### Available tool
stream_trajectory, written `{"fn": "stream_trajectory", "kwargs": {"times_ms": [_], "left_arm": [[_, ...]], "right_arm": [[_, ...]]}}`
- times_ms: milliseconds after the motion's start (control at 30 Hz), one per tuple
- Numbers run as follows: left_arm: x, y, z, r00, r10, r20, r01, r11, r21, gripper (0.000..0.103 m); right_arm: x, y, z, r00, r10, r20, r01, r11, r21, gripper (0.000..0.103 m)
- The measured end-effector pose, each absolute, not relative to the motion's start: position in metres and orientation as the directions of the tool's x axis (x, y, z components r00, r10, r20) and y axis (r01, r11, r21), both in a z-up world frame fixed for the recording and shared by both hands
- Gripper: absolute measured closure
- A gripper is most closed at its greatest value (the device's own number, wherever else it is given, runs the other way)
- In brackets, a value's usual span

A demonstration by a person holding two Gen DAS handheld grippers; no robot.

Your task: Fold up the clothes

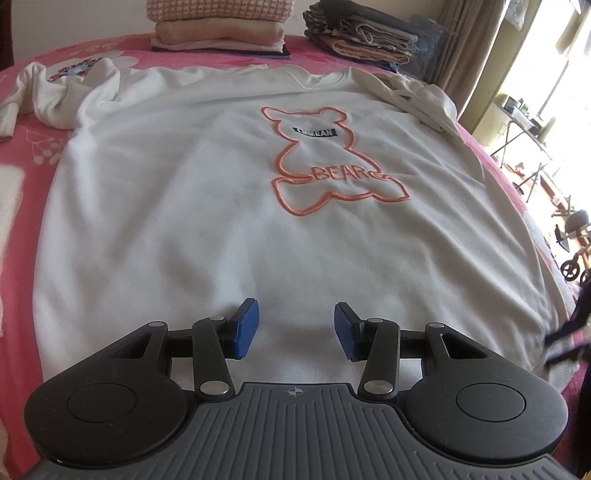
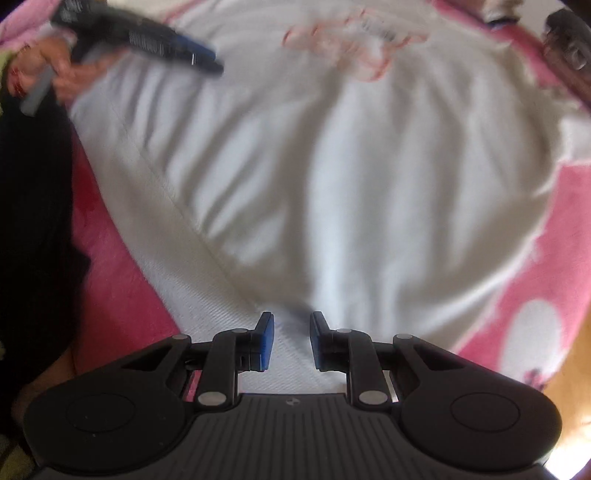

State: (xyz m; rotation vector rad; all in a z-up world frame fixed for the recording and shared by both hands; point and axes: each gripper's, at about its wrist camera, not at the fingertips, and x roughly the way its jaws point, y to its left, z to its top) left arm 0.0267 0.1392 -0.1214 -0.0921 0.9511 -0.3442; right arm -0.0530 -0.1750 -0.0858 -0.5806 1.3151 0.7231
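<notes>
Left wrist: white sweatshirt with orange bear outline [image 1: 229, 192] lay flat, unfolded, on pink bed cover [image 1: 22, 166]; folded stacks [image 1: 218, 33] behind. Left claw [image 1: 296, 328] released, empty. Right wrist: right claw [image 2: 291, 341] parted over hem, gripping nothing. Folding looked unstarted.

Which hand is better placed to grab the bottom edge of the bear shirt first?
Probably the right. The right gripper points down over the white shirt's ribbed bottom hem, jaws apart with nothing pinched. The left gripper hovers open over flat cloth, with no edge between its jaws.
</notes>
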Motion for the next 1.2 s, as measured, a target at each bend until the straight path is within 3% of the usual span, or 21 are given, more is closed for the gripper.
{"fn": "stream_trajectory", "kwargs": {"times_ms": [167, 333, 500, 600, 700, 800, 867, 1033, 1200], "left_arm": [[0.028, 0.143, -0.12, 0.539, -0.325, -0.777, 0.221, 0.945, -0.241, 0.058], [0.023, 0.144, -0.117, 0.547, -0.305, -0.779, 0.21, 0.951, -0.225, 0.058], [0.019, 0.168, -0.112, 0.582, -0.243, -0.776, 0.09, 0.968, -0.235, 0.058], [0.019, 0.204, -0.113, 0.57, -0.137, -0.81, -0.087, 0.97, -0.225, 0.058], [0.015, 0.248, -0.114, 0.559, -0.182, -0.809, -0.219, 0.908, -0.356, 0.058], [0.012, 0.259, -0.101, 0.591, -0.177, -0.787, -0.209, 0.909, -0.361, 0.058], [0.015, 0.247, -0.089, 0.635, -0.205, -0.744, -0.119, 0.927, -0.357, 0.058], [0.069, 0.2, -0.094, 0.63, -0.232, -0.741, 0.055, 0.965, -0.256, 0.058], [0.114, 0.211, -0.123, 0.657, -0.005, -0.753, 0.021, 1.0, 0.012, 0.057]], "right_arm": [[-0.066, -0.18, -0.085, -0.019, 0.063, -0.998, -0.78, 0.623, 0.054, 0.08], [-0.059, -0.162, -0.056, 0.088, 0.144, -0.986, -0.789, 0.614, 0.019, 0.08], [-0.032, -0.151, -0.067, 0.219, 0.276, -0.936, -0.582, 0.807, 0.102, 0.079], [-0.017, -0.158, -0.088, 0.252, 0.302, -0.919, -0.394, 0.9, 0.188, 0.079], [-0.015, -0.183, -0.09, 0.275, 0.378, -0.884, -0.268, 0.913, 0.307, 0.079], [-0.01, -0.209, -0.09, 0.298, 0.421, -0.857, -0.19, 0.906, 0.379, 0.079], [-0.013, -0.219, -0.098, 0.312, 0.453, -0.835, -0.147, 0.891, 0.429, 0.079], [-0.013, -0.216, -0.116, 0.33, 0.504, -0.798, -0.13, 0.862, 0.49, 0.079], [-0.017, -0.212, -0.127, 0.318, 0.557, -0.767, -0.107, 0.825, 0.555, 0.079]]}}
